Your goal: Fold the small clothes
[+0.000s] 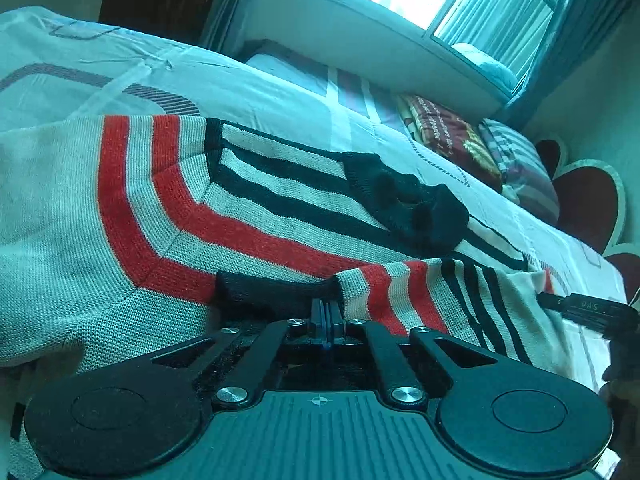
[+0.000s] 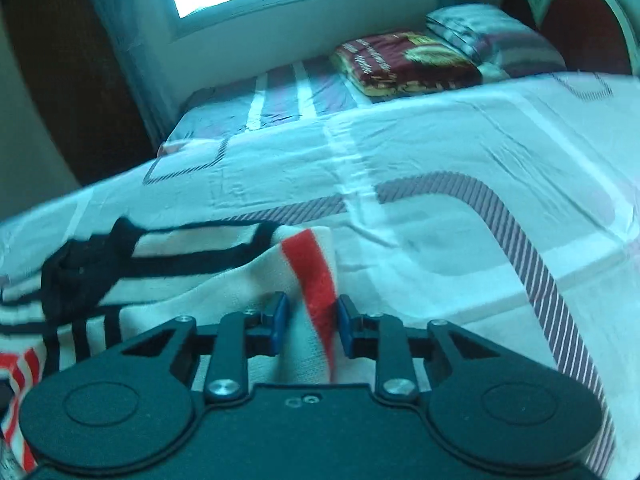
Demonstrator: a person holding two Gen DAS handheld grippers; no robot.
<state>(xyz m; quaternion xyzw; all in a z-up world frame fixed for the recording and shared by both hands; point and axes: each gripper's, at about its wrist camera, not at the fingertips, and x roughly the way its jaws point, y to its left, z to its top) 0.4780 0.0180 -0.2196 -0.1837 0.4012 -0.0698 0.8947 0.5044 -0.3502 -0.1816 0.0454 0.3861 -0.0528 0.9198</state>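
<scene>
Striped knit sweater [image 1: 248, 216], cream with red and black bands, lies spread on the bed [image 1: 280, 92], its black collar [image 1: 412, 200] bunched near the middle. Left hand-held gripper [image 1: 327, 312]: jaws together, pinching a dark-edged fold of the sweater directly at its tips; the body of the garment extends ahead and to both sides of it. Right hand-held gripper [image 2: 310, 322]: jaws apart, with a cream-and-red edge of the sweater [image 2: 316, 280] standing between the blue pads [image 2: 280, 316]; whether the pads press on the cloth cannot be told, though a gap appears on either side. The rest of the sweater lies to the left of this gripper, bare bedsheet [image 2: 440, 160] ahead and to its right. For a clean fold, the right jaws should probably close fully on the edge before any lift, and both held points travel level and together, so the knit stays taut without stretching.
</scene>
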